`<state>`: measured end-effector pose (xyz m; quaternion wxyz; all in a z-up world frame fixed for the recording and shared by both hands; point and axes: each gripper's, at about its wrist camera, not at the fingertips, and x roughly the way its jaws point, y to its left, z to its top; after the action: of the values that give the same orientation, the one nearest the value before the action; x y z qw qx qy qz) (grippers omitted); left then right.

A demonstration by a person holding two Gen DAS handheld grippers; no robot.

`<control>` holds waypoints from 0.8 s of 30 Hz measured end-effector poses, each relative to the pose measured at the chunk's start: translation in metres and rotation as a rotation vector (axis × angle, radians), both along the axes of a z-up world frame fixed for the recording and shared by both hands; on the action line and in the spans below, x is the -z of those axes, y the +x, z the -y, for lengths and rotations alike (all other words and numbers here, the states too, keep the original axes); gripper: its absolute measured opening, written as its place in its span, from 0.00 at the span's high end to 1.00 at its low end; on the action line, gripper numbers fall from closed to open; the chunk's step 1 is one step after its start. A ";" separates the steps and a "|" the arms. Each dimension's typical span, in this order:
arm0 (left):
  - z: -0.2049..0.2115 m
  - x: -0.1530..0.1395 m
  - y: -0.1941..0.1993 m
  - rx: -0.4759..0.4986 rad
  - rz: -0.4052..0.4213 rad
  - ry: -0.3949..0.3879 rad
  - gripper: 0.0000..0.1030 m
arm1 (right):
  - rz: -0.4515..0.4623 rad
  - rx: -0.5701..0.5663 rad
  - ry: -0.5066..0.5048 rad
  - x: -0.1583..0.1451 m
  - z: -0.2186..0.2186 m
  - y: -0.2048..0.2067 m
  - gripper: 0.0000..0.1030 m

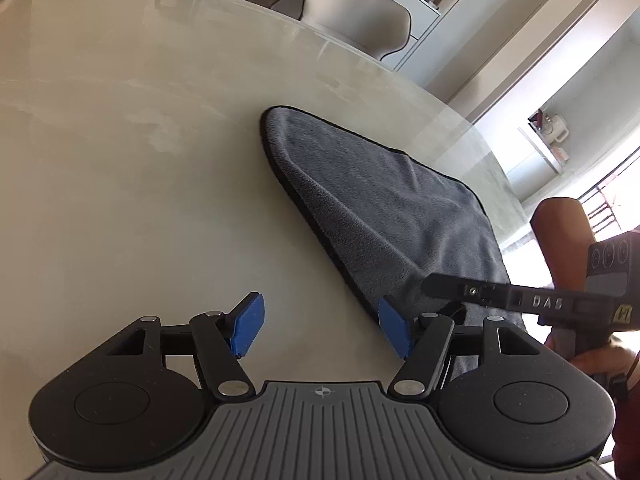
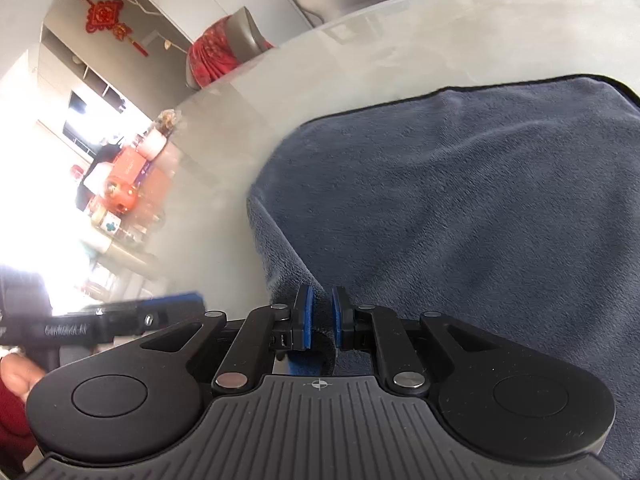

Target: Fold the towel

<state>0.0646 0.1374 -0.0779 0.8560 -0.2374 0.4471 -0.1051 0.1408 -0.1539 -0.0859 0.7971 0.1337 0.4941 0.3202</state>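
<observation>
With only the right hand-held gripper (image 2: 320, 316) pinching the towel (image 1: 380, 208) and the left hand-held gripper (image 1: 320, 328) gaping empty near the table (image 1: 120, 160) edge, the fold may skew.

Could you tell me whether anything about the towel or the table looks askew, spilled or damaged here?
Nothing looks spilled or damaged. The grey plush towel with black edging lies slightly rumpled on the pale glossy table, its near edge pinched up in the right gripper, so it does not lie flat. The left gripper is open beside it, holding nothing.
</observation>
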 end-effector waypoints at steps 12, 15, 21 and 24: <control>-0.018 0.008 0.085 -0.028 0.003 -0.001 0.30 | 0.032 -0.058 -0.109 -0.001 -0.009 -0.013 0.88; -0.026 0.013 0.103 -0.045 -0.025 0.002 0.29 | 0.023 -0.049 -0.103 0.002 -0.008 -0.012 0.88; -0.018 0.014 0.121 0.011 -0.043 -0.013 0.54 | 0.043 -0.046 -0.107 -0.001 -0.011 -0.012 0.87; -0.001 0.011 0.130 0.096 -0.056 0.014 0.83 | 0.096 -0.063 -0.097 -0.011 -0.008 -0.021 0.84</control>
<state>0.1942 0.1380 -0.0892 0.8387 -0.2126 0.4825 -0.1364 0.1200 -0.1459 -0.0747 0.8150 0.0639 0.4741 0.3270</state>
